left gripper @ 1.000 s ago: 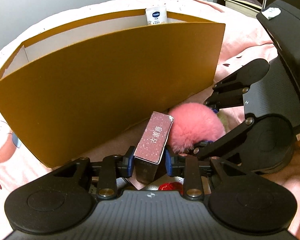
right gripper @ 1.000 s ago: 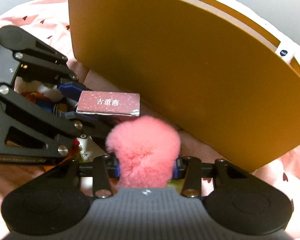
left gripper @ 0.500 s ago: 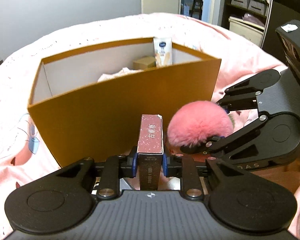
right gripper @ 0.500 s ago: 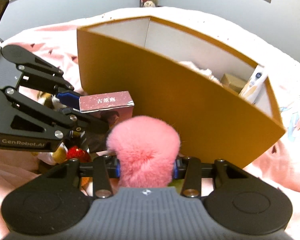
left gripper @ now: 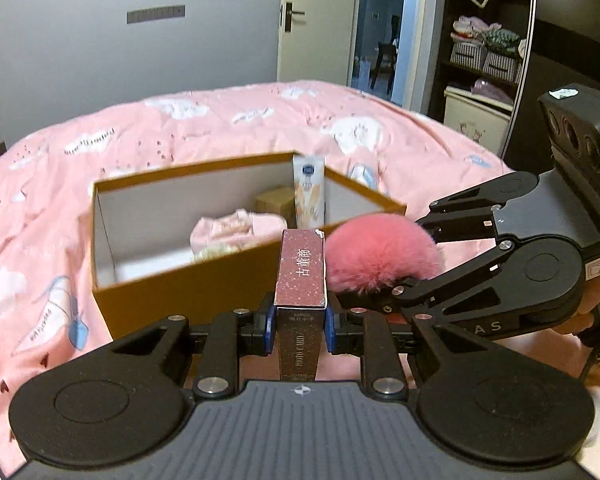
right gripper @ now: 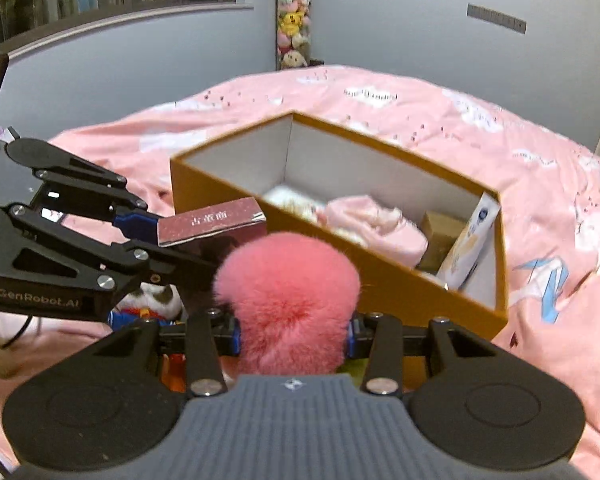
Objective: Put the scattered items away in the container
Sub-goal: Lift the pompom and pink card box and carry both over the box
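Note:
My left gripper [left gripper: 299, 326] is shut on a dark red photo card box [left gripper: 301, 270], held upright just in front of the orange cardboard box [left gripper: 160, 296]. My right gripper [right gripper: 293, 338] is shut on a pink fluffy pompom [right gripper: 288, 292], raised beside the card box [right gripper: 208, 226] and near the orange box's [right gripper: 400, 300] near wall. The pompom also shows in the left wrist view [left gripper: 380, 256]. The orange box holds a pink cloth [left gripper: 236, 230], a white tube [left gripper: 309, 196] and a small brown carton [left gripper: 274, 204].
The orange box stands on a pink printed bedspread [left gripper: 180, 128]. A small plush toy [right gripper: 152, 304] and other bits lie on the bed under the left gripper. A doorway [left gripper: 384, 28] and shelves [left gripper: 488, 52] are behind the bed.
Both grippers have risen from low beside the orange box to above its rim height, each still holding its item. The box interior has come into view.

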The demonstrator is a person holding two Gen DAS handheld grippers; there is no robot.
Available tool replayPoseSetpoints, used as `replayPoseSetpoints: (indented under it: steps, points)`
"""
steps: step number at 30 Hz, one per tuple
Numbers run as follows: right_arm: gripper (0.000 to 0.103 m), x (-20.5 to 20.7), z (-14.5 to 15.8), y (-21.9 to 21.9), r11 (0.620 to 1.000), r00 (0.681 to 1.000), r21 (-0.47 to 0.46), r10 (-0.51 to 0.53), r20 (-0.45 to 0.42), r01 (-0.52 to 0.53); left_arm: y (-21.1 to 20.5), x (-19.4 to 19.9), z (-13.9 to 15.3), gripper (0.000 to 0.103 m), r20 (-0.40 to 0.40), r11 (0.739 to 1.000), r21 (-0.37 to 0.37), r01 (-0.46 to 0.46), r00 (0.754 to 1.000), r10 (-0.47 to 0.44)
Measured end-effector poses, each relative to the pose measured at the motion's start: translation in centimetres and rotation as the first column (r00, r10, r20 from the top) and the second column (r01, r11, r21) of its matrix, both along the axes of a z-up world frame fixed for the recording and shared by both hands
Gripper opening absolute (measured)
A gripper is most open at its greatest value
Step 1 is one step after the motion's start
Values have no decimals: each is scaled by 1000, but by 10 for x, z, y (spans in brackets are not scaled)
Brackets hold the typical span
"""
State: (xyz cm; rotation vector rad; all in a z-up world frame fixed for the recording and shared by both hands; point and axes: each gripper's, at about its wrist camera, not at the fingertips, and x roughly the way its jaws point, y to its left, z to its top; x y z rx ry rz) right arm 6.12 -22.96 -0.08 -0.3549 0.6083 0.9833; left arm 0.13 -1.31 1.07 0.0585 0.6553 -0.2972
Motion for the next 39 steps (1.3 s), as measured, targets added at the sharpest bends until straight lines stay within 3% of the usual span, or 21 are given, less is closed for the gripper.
replayPoseSetpoints:
  steps: [13,21,28,34,39]
  points:
    - [46,14,44,18,995,995,90,24,97,-33,7,15,44,26,148,998,-1,-58,987,58]
    - [46,35,52,41,994,991,110,0,133,-15,20,41,48,26,199,987,47,-151,970,139]
    - [46,63,42,73,993,989,114,-32,146,15,46,74,39,26,161,977,41,-207,967,198]
    - [46,93,51,95,989,993,145,-50,109,34,68,99,34,26,121,974,17,-227,967,224]
    - [46,123,26,122,991,999,121,-50,-7,50,67,112,14,26,65,972,31,-235,970,232]
